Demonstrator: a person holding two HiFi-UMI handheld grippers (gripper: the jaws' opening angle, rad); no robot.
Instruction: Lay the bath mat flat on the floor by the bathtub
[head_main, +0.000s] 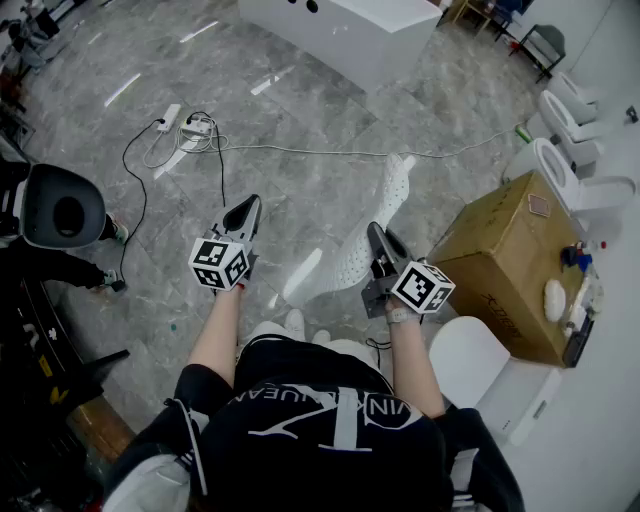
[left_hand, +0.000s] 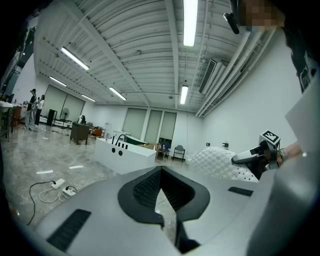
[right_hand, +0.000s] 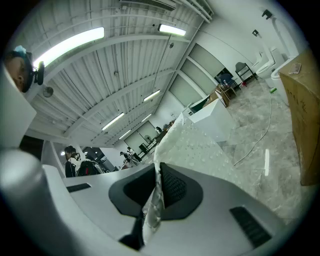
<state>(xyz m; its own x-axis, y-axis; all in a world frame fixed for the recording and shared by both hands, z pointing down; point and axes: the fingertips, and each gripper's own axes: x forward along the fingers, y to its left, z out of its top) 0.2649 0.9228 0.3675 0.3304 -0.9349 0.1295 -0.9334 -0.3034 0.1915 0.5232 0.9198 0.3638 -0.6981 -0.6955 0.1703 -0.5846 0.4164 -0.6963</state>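
The white bath mat (head_main: 372, 232), covered in small bumps, hangs in the air above the grey floor, bunched and twisted. My right gripper (head_main: 377, 237) is shut on one edge of it. In the right gripper view the mat (right_hand: 192, 145) runs between the jaws of that gripper (right_hand: 157, 172) and fans out beyond them. My left gripper (head_main: 246, 213) is held to the left of the mat, apart from it, and its jaws (left_hand: 161, 172) meet at the tip with nothing in them. The left gripper view shows the mat (left_hand: 215, 161) and the right gripper (left_hand: 252, 157) off to its right. The white bathtub (head_main: 345, 32) stands far ahead.
A brown cardboard box (head_main: 510, 262) sits close on the right, with toilets (head_main: 560, 172) behind it. A power strip (head_main: 168, 118) and a long cable (head_main: 330, 152) lie on the floor ahead. A person (head_main: 58, 208) stands at the left. A white chair (head_main: 470, 355) is near my right arm.
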